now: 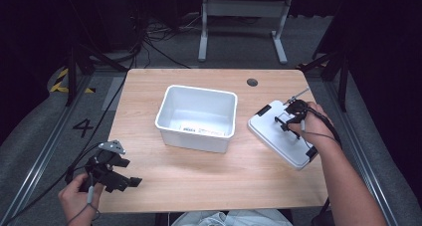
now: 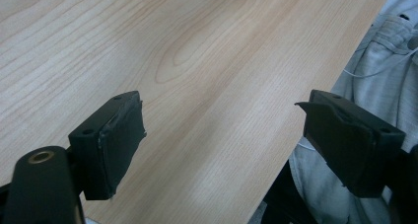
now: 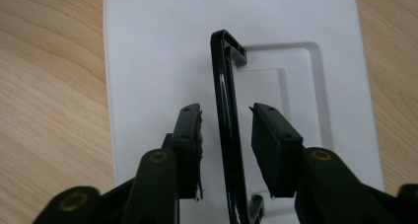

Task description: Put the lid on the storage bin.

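Lid: the white plastic lid point(image 1: 281, 136) lies flat on the wooden table point(image 1: 209, 176), just right of the open white bin point(image 1: 198, 117); it is probably light, stiff and smooth.
Hold point: its raised black handle point(image 3: 227, 130).
Right gripper point(image 3: 226, 150): jaws apart on both sides of the handle, not yet clenched; hand reaches forward over the lid.
Left gripper point(image 2: 222, 145): released wide, empty, low at the near left edge of the table.

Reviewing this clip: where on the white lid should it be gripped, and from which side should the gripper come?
Probably by the black handle on the white lid, coming from above. It stands raised off the lid's flat top as a thin bar, and the right gripper already straddles it, one open jaw on each side. The lid lies flat on the table, so its edges offer less purchase.
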